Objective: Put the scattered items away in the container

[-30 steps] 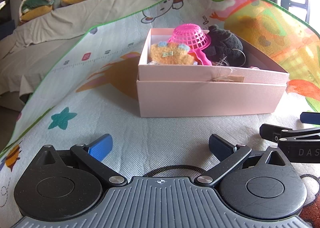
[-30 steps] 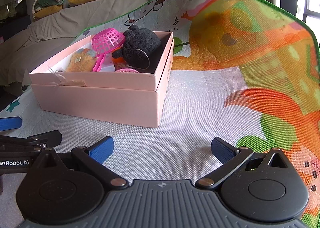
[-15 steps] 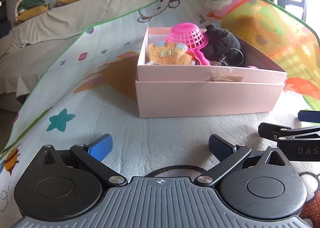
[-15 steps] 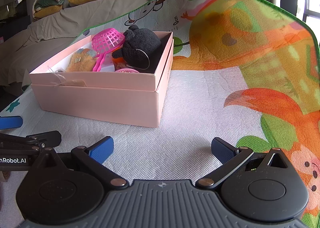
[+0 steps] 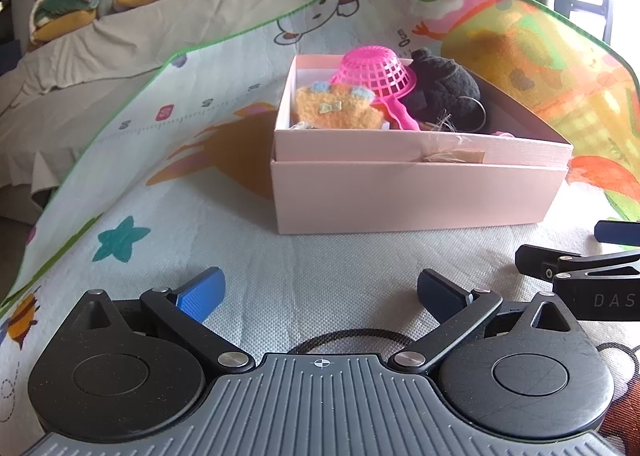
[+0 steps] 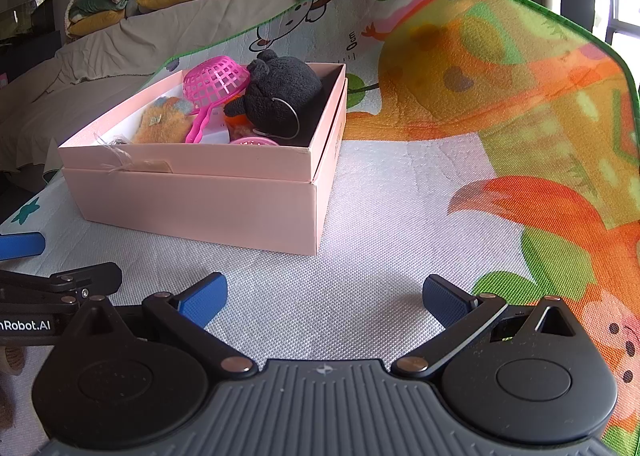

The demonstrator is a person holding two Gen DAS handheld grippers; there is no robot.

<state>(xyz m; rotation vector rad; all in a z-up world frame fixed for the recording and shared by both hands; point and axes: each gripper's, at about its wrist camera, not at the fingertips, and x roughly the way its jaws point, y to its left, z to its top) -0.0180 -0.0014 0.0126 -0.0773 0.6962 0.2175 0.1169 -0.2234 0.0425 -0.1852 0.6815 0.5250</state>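
the pink box (image 5: 416, 191) sits on the play mat (image 5: 248, 268), its tray nested in its upturned lid, likely so both stay together while the opening stays clear for dropping things in. inside it lie the orange knitted toy (image 5: 338, 107) at the left, the pink mesh sieve (image 5: 374, 73) tipped on its side with its handle sloping down toward the front wall, the black plush toy (image 5: 444, 89) with a metal ring at the right, and a small pink piece (image 6: 256, 141) low in front, only partly visible. the left gripper (image 5: 318, 290) hangs low over the mat just short of the box, fingers spread wide and holding nothing; the right gripper (image 6: 322, 296) is beside it, facing the box's near corner, fingers equally wide and empty. no loose item shows on the mat in either view, so the tidying looks finished or nearly so, and the open, level pose suggests both tools are simply parked clear of the box.
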